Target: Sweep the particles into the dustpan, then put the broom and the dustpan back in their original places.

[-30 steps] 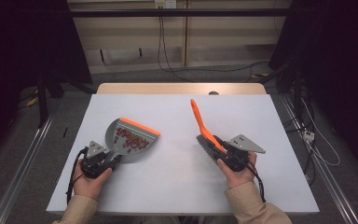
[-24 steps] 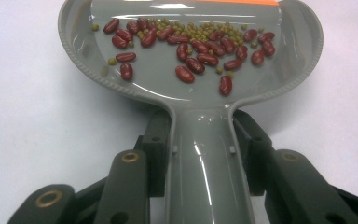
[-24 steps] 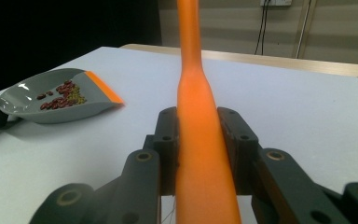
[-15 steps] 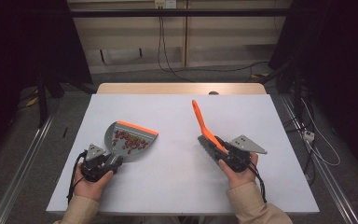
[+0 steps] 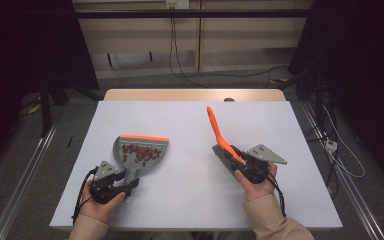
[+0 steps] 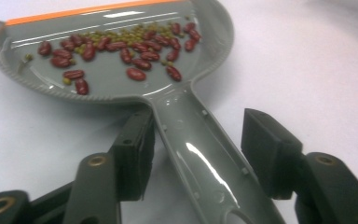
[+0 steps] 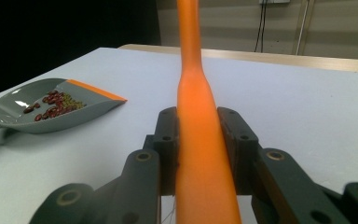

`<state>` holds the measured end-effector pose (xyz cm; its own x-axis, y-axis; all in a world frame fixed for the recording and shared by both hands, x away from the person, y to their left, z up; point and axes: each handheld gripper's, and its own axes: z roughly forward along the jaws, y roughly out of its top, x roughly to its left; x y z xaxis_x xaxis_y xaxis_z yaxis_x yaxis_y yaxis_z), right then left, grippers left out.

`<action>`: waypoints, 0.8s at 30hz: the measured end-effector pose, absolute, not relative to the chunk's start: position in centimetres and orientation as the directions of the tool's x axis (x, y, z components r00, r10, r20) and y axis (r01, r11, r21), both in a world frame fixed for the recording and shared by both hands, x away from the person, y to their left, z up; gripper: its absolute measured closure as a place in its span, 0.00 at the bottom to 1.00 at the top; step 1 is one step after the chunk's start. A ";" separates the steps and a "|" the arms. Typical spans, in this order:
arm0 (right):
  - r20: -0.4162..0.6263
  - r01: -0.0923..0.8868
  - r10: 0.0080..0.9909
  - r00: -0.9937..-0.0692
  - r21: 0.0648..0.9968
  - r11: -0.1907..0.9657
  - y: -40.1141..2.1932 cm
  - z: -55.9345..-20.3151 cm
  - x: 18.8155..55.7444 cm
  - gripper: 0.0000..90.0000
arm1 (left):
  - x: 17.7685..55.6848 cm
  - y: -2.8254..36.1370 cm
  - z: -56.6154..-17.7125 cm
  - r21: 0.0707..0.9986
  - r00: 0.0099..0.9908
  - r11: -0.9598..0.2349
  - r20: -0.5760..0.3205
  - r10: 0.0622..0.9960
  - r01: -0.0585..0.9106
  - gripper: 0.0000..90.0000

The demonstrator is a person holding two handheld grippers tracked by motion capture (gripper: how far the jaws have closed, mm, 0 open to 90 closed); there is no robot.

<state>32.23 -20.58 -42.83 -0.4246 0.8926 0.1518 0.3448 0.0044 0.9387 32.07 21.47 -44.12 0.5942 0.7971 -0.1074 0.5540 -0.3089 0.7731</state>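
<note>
On a pale grey bench (image 5: 195, 200) seen from above, a person's two hands each hold a black two-jaw gripper. At the near left lies a grey plastic dustpan with an orange front lip (image 5: 140, 152), flat on the bench surface, its lip pointing away from the person and its grey handle running back toward the left gripper (image 5: 122, 186). Dark red kidney beans mixed with small green beans (image 6: 121, 49) are scattered across the pan's tray, most of them gathered near the orange lip.

Seen from the left gripper view, the dustpan's handle passes between the two black fingers (image 6: 133, 154), which have just been spreading apart. One finger stands right against the handle's side, while the other is clear of it with bench surface visible between, so the handle lies between the fingers without being pinched.

To the right, well apart from the dustpan, the right gripper (image 5: 242, 162) holds a small hand brush with an orange plastic handle and grey bristles (image 5: 219, 137). The bristle end sits beside the gripper and the slender orange handle rises up and away toward the far side of the bench. From the right gripper view, both black fingers (image 7: 168, 140) press firmly against the sides of the orange handle, clamping it.
</note>
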 end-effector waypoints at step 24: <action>0.221 0.421 0.920 -0.324 0.904 -0.069 -22.6 -44.9 32.9 0.78 | 32.3 22.3 -43.0 0.814 0.602 -0.270 -0.119 0.790 0.515 0.22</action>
